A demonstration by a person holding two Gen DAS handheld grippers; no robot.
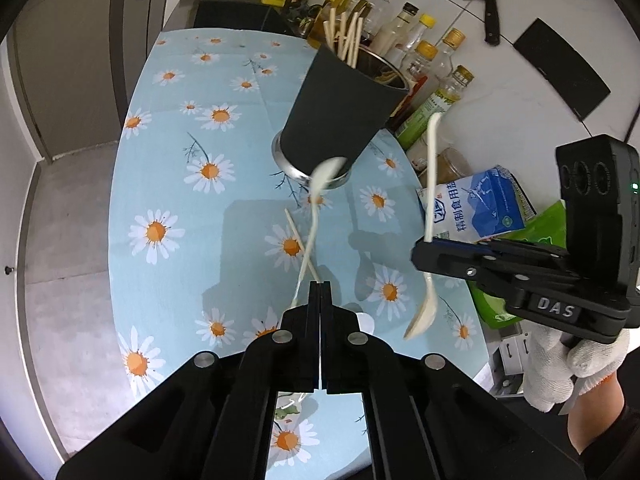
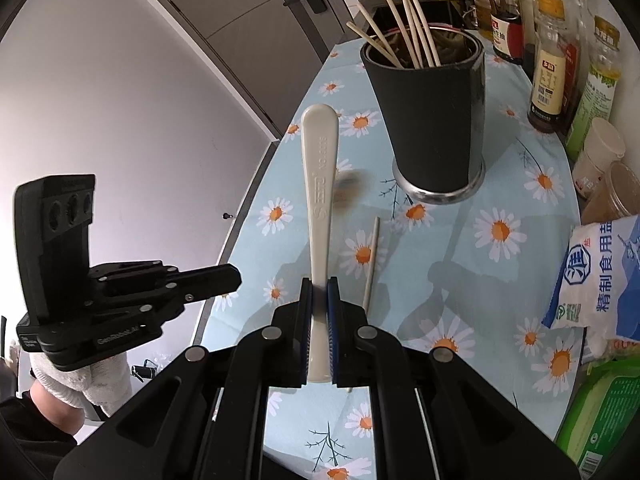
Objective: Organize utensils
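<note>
- Currently, the right gripper [image 2: 319,300] was clamped on a white spoon [image 2: 318,184], handle pointing ahead, not yet stowed.
- The left gripper [image 1: 320,292] was closed on a second white spoon [image 1: 316,208], bowl forward and blurred.
- Just beyond both, one loose chopstick [image 2: 371,264] lay on the daisy tablecloth [image 1: 168,152].
- Farthest, the dark utensil holder [image 2: 432,120] already held several chopsticks [image 2: 408,32].

left gripper [image 2: 236,278]: black, silver round screws, "GenRobot.AI" lettering
right gripper [image 1: 418,258]: black, blue pads, "DAS" label, green light at 3 o'clock
gloves [image 1: 560,368]: white knit
</note>
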